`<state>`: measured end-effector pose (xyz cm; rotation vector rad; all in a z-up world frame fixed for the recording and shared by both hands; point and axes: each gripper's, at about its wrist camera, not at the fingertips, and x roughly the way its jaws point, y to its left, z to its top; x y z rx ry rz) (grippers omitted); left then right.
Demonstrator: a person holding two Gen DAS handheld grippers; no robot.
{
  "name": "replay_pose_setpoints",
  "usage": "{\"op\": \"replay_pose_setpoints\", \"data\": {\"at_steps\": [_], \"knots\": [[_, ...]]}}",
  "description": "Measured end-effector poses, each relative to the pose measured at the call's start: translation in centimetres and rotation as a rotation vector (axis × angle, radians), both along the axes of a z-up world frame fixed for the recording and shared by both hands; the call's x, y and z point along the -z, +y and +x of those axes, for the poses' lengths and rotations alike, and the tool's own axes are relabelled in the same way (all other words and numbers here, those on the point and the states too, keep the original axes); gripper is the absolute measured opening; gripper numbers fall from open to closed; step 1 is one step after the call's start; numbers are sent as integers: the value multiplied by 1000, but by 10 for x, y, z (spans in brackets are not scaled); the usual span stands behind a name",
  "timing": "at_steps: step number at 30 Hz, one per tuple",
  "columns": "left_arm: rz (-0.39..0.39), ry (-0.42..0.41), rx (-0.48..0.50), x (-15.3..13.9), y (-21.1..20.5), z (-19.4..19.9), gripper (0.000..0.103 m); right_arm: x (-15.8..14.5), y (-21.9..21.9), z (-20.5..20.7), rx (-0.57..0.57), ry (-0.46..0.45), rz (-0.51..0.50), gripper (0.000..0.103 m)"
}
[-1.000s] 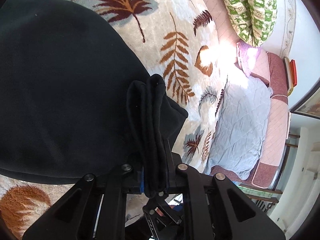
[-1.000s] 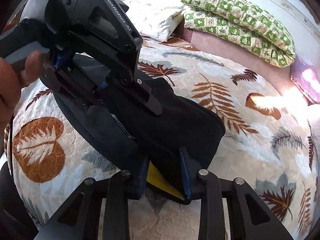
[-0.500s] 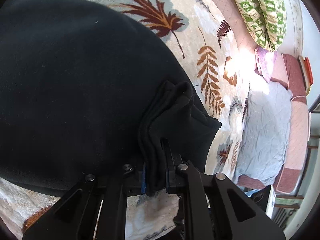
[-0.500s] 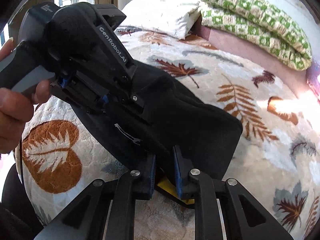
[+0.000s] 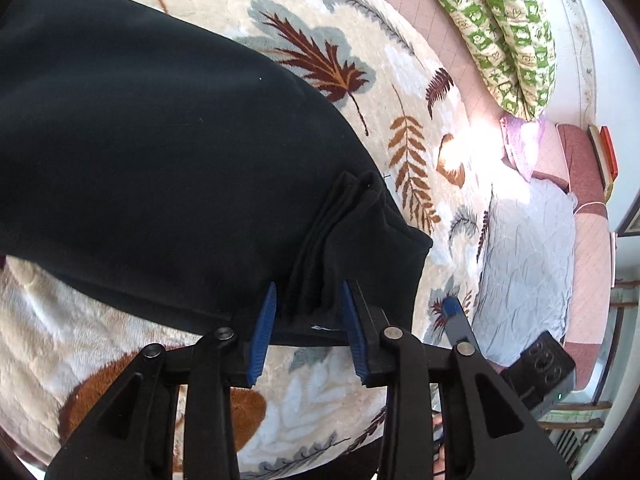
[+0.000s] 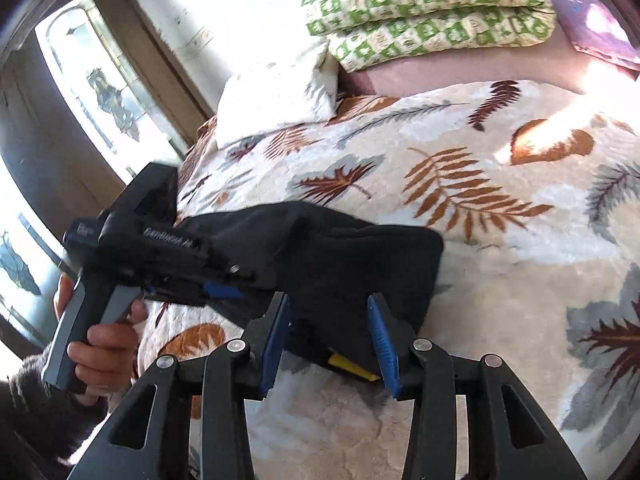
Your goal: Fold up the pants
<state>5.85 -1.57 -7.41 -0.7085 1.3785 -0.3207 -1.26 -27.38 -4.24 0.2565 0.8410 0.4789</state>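
The black pants point(image 5: 152, 152) lie folded on the leaf-print blanket point(image 5: 400, 64), which serves as landmark throughout; the bundle rests at the blanket's near edge, well apart from the green-patterned pillows point(image 5: 512, 32) behind its far edge.

Left gripper point(image 5: 308, 320): jaws opening, standing at a moderate gap. A bunched ridge of pants fabric stands between the blue pads point(image 5: 264, 320), but the pads appear clear of it on both sides.

Right gripper point(image 6: 330, 340): jaws likewise opening, the pants' corner between them without visible pad contact. A yellow tag point(image 6: 352, 366) shows under that corner.

Step in hand, as judged: releasing the cloth after a fold. To do it well, let both sets of jaws part fully before drawing back, and withdraw along the blanket's surface without snagging the ridge, otherwise the fold may pull open. The pinched ridge would benefit from flattening afterwards.

Containers: none visible on or beside the blanket; nothing to report.
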Motion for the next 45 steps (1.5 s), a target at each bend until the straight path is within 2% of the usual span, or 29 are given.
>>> {"op": "replay_pose_setpoints", "data": {"at_steps": [3,6,10,12,14,16,18,23,27,30,33,34,35,40,45], "knots": [[-6,-6,19,-6,-11,-2,32,-4,-6,13,38,9,14,44],[56,-17,52,-6,-27,-1,44,0,-1,34,37,40,61,44],[170,-41,82,-2,-48,4,44,12,3,58,41,73,43,44],[202,-49,81,-1,-52,5,44,26,1,66,42,115,19,40],[222,-59,85,-1,-56,6,44,41,0,74,45,161,11,37],[201,-66,88,-4,-55,6,44,47,-2,76,52,171,18,33],[157,-64,69,-9,-42,4,44,47,-4,76,48,175,34,34],[138,-106,-35,-38,20,-4,44,24,-13,62,59,147,84,40],[178,-167,-142,-73,93,-11,44,2,-4,44,41,114,73,43],[234,-162,-217,-85,150,-17,44,-13,27,33,-25,90,43,48],[216,-148,-289,-83,201,-23,44,-23,78,25,-122,66,-1,51],[206,-143,-305,-81,213,-26,44,-24,97,23,-153,61,-16,55],[194,-141,-319,-77,218,-23,44,-24,118,21,-187,59,-31,58],[130,-118,-342,-59,254,-26,44,-13,222,13,-334,24,-181,58],[72,-98,-343,-44,269,-28,44,9,294,11,-415,2,-323,58]]}}
